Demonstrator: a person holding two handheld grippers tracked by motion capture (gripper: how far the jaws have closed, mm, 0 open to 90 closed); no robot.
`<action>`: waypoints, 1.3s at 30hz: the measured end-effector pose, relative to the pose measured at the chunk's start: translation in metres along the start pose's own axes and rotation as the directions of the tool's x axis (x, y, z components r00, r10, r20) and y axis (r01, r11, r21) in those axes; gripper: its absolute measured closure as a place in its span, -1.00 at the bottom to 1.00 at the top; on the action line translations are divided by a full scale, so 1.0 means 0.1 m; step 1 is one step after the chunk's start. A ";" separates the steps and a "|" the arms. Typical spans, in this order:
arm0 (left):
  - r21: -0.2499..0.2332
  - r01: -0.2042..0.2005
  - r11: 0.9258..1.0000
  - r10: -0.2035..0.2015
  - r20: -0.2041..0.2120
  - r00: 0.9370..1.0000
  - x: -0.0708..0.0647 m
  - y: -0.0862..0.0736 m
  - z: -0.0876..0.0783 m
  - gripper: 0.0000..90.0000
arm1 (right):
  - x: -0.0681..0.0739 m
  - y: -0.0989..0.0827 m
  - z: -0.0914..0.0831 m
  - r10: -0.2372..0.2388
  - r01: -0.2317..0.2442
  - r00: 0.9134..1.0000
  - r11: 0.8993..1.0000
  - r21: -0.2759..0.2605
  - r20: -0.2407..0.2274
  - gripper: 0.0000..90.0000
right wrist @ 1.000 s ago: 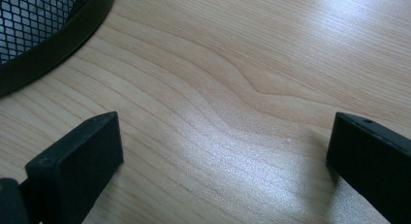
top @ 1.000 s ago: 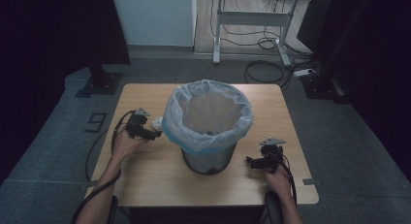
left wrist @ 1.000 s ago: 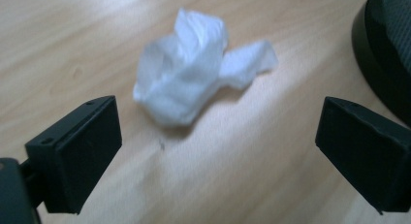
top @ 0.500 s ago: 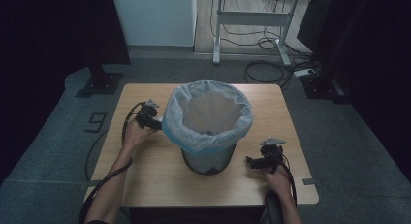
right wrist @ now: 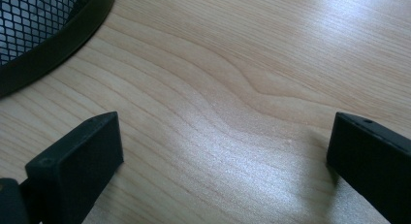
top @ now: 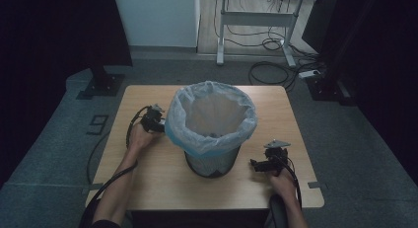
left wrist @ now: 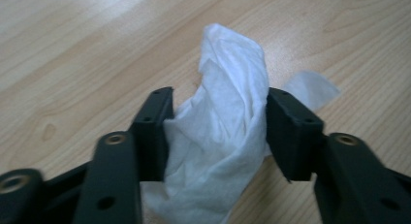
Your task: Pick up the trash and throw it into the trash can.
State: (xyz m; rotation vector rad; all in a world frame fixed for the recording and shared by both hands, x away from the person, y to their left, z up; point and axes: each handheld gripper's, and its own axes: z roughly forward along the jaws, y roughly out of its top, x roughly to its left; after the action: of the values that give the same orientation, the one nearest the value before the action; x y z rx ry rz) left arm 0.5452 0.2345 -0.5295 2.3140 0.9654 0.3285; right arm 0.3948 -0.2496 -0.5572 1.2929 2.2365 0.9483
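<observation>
High view: a mesh wastebasket (top: 213, 161) lined with a translucent bag (top: 211, 120) is seen at the middle of the wooden table (top: 162, 181). The left gripper (top: 152, 120) is held just beside the bag's left rim; the right gripper (top: 268, 163) rests low on the table, right of the basket's base. Against the earlier frames, the left gripper has been carried up and in toward the rim, while the right has stayed put. Left gripper view: a crumpled white tissue (left wrist: 220, 132) is clamped between the jaws, above the tabletop. The carry-to-bin step is judged to be in hand; next, the tissue must be lifted over the rim and let go. Right gripper view: jaws are spread wide with nothing between them, the basket's black base ring (right wrist: 58, 42) nearby.
</observation>
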 end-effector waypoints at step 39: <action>-0.048 0.048 0.998 -0.043 0.101 0.994 0.10 0.32 -0.86 0.58 | 0.01 0.00 0.00 -0.001 0.001 1.000 1.000 0.001 -0.001 -1.00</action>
State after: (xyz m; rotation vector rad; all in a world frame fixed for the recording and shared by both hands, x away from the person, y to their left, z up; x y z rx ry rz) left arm 0.5331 0.2617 -0.4414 2.2373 0.9479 0.2135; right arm 0.3943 -0.2491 -0.5571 1.2923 2.2379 0.9481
